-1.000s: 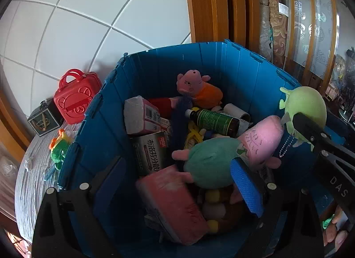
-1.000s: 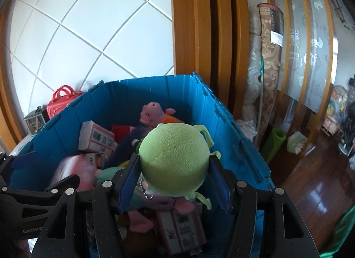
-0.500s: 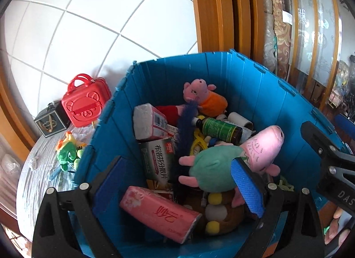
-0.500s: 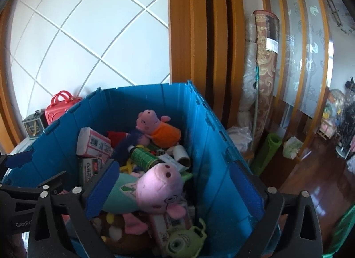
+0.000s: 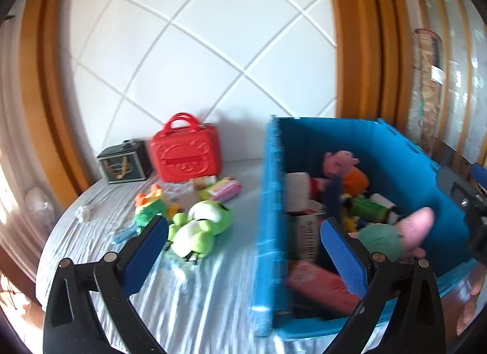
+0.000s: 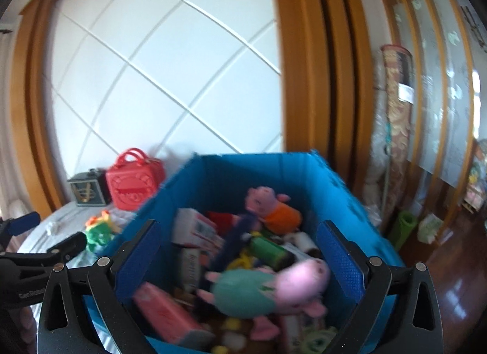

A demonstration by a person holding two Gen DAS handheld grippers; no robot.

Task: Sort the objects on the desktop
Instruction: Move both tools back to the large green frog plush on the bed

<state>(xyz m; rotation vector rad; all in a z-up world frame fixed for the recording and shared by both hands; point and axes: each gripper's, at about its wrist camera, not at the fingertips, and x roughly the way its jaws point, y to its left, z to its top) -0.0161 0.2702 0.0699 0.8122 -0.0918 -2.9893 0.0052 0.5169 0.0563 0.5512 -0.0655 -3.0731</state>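
The right hand-held gripper [image 6: 239, 258] hangs above the blue bin [image 6: 237, 171] with its jaws spread wide and nothing between them. The left hand-held gripper [image 5: 243, 250] is also wide and empty, straddling the bin's near wall. In the bin lie a pink pig toy [image 6: 274, 285], boxes and a bottle. A green frog toy [image 5: 201, 226] and a red case [image 5: 185, 153] rest on the worktop [image 5: 197, 299].

A soft green frog plush [image 5: 201, 226] lies on its side on the table, just left of the full blue plastic bin [image 5: 268, 201] holding pig plushes and boxes.
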